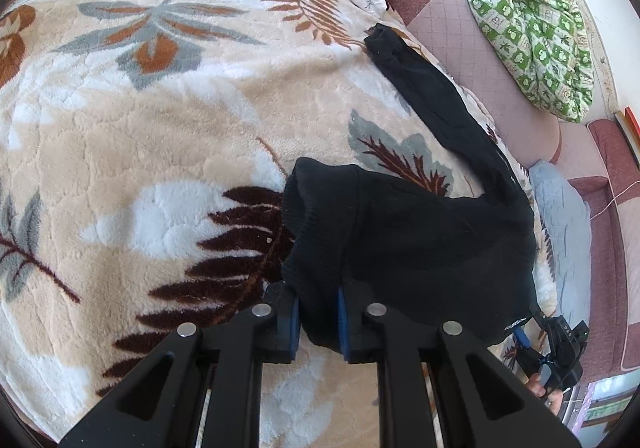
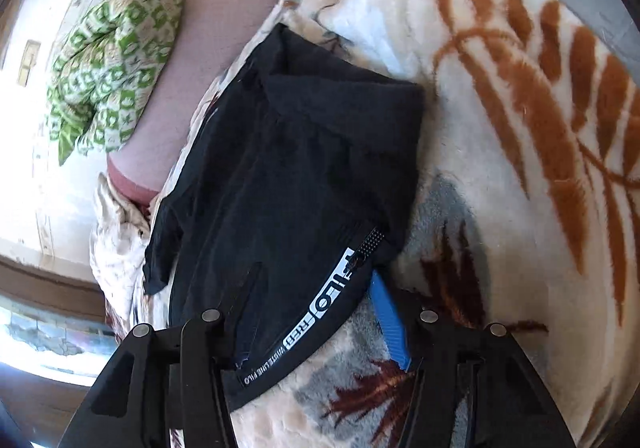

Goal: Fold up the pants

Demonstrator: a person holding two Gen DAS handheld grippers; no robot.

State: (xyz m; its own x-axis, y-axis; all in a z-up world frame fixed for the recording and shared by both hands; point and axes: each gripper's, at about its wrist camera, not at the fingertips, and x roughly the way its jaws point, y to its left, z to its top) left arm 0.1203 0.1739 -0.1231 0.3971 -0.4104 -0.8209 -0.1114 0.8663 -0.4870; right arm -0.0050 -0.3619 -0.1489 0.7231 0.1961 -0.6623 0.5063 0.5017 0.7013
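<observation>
On the leaf-print fleece blanket [image 1: 160,128] in the left wrist view, black pants [image 1: 400,240] lie partly doubled over, near right of the bed. Left gripper [image 1: 318,322] has its blue-padded fingers [image 1: 295,322] clamped on a bunched hem or cuff edge, lifting it slightly, probably to carry that end over for the fold. One leg trails far right toward the pink sofa [image 1: 480,60], so the fold looks unfinished. Right gripper [image 1: 560,352] shows small at the near right, by the waistband corner. A green patterned quilt [image 1: 532,28] sits bundled on the sofa, out of the way.

Right wrist view: pants [image 2: 288,168] fill the centre, the white-lettered waistband [image 2: 320,312] nearest. Right gripper [image 2: 316,332] jaws stand wide apart, straddling the waistband without pinching; one blue pad [image 2: 390,320] is exposed beside the cloth. It likely steadies or has yet to grab that corner. Blanket [image 2: 520,88] lies underneath, quilt [image 2: 112,56] far left.
</observation>
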